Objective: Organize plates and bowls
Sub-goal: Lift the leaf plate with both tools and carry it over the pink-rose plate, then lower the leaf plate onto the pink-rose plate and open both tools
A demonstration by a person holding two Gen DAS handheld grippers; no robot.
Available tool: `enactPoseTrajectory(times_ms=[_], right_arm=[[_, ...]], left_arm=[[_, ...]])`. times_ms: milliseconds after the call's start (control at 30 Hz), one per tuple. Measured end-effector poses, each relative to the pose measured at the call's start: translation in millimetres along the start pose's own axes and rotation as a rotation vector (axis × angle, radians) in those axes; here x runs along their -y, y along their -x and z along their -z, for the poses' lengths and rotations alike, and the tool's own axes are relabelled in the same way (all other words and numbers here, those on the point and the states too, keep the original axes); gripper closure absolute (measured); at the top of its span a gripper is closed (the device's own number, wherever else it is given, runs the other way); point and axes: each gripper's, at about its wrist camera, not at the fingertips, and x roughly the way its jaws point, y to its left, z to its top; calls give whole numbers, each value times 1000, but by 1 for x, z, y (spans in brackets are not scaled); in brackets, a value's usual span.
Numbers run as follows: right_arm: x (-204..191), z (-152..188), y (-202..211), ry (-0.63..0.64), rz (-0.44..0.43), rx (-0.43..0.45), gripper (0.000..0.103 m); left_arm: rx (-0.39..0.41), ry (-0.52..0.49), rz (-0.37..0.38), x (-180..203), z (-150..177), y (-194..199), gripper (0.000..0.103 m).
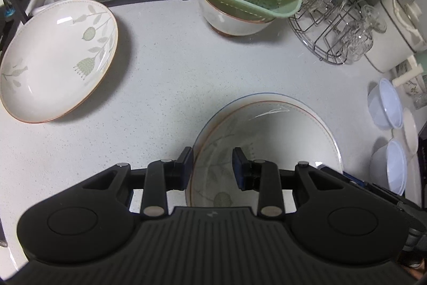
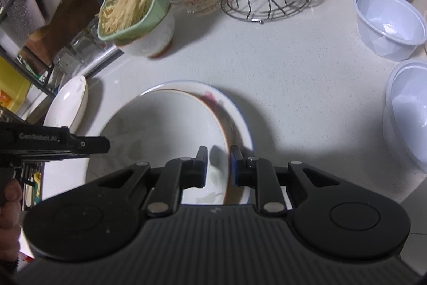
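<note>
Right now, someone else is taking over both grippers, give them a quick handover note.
Left gripper: open, jaws straddling the left rim of the leaf-pattern plate.
Right gripper: open, jaws either side of that plate's right rim, not clamped.
That plate sits inside a blue-rimmed plate on the counter.
A second leaf plate lies apart to the left.
Two plastic bowls stand separately at the right.
Done: two plates stacked.
Left: add the second leaf plate, nest the bowls.
</note>
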Motion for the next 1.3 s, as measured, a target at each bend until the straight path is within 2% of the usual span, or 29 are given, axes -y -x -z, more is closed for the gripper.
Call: enactPoseTrajectory(times_ms=[100, 233, 533, 767, 933, 1067, 1300], right_arm=[[2, -1, -2, -8, -7, 2, 82], [1, -1, -1, -11, -3, 5, 82], [-2, -10, 20, 21, -1, 72, 82], [-12, -17, 55, 71, -18, 141, 82], [-16, -21, 81, 86, -54, 200, 82], [-20, -21, 100, 112, -55, 233, 82], [-25, -14, 139, 144, -88, 286, 82]], left_arm=[[8, -34, -13, 5, 0, 2, 66], [18, -27, -7, 4, 1, 5, 66], [91, -18, 5, 4, 2, 35, 66], [164, -6, 54, 14, 13, 79, 66], [223, -62, 17, 24, 27, 102, 66], [233, -61, 54, 26, 39, 122, 66], [293, -102, 56, 40, 62, 160, 65]])
